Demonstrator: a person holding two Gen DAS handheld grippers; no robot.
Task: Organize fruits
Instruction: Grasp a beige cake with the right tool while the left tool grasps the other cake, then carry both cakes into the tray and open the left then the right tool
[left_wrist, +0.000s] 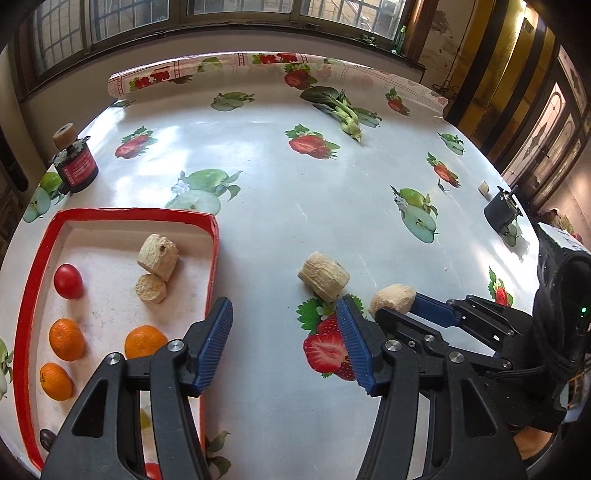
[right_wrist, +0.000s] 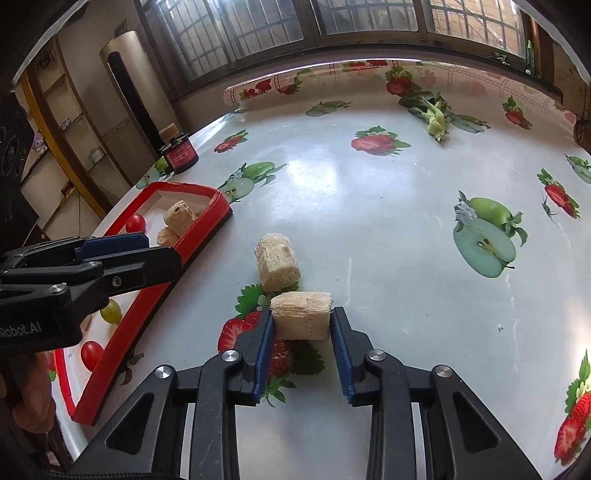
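Note:
A red-rimmed tray (left_wrist: 214, 254) (right_wrist: 218, 206) holds two beige cut pieces (left_wrist: 158, 253), a red tomato (left_wrist: 68, 281) and three oranges (left_wrist: 66, 339). My left gripper (left_wrist: 284, 343) is open and empty, over the tray's right edge. Two more beige pieces lie on the table. My right gripper (right_wrist: 301, 323) is open, its fingers on either side of the near piece (right_wrist: 301, 319) (left_wrist: 392, 298), touching or almost touching it. The other piece (right_wrist: 277, 262) (left_wrist: 324, 275) lies just beyond it.
A leafy green vegetable (left_wrist: 340, 107) (right_wrist: 434, 114) lies at the far side. A black jar with a red label (left_wrist: 75, 168) (right_wrist: 179, 153) stands at the far left. A black object (left_wrist: 500, 212) sits at the right edge.

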